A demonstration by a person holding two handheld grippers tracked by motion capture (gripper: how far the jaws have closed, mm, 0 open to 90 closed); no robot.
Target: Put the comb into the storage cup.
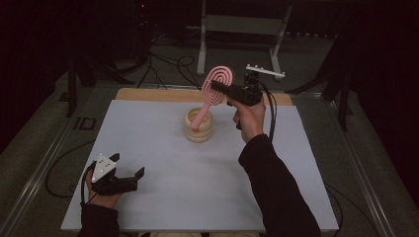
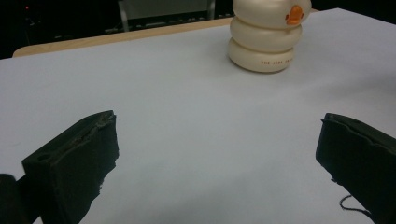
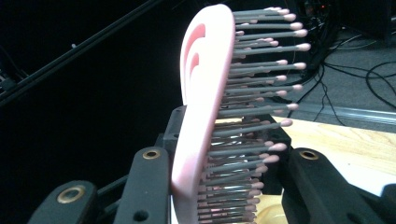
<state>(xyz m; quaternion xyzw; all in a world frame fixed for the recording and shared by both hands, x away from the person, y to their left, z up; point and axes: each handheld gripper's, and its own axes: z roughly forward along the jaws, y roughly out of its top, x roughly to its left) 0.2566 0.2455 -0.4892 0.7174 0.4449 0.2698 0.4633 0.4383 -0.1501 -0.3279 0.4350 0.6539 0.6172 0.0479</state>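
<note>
- My right hand-held gripper (image 1: 221,89) was clamped on the pink hairbrush (image 1: 216,88), jaws narrowed across its head, one on the flat back and the other against the bristles (image 3: 252,116).
- The brush hung tilted, its handle end dipping into the mouth of the cream ringed holder (image 1: 198,126); I judged it neither fully in nor fully out, so 1 step was unfinished.
- My left hand-held gripper (image 1: 129,174) rested wide apart and empty at the near-left of the counter (image 1: 148,148).
- Nothing stood near the holder; cables (image 1: 163,64) and a stand frame (image 1: 242,24) lay beyond the far edge.
</note>
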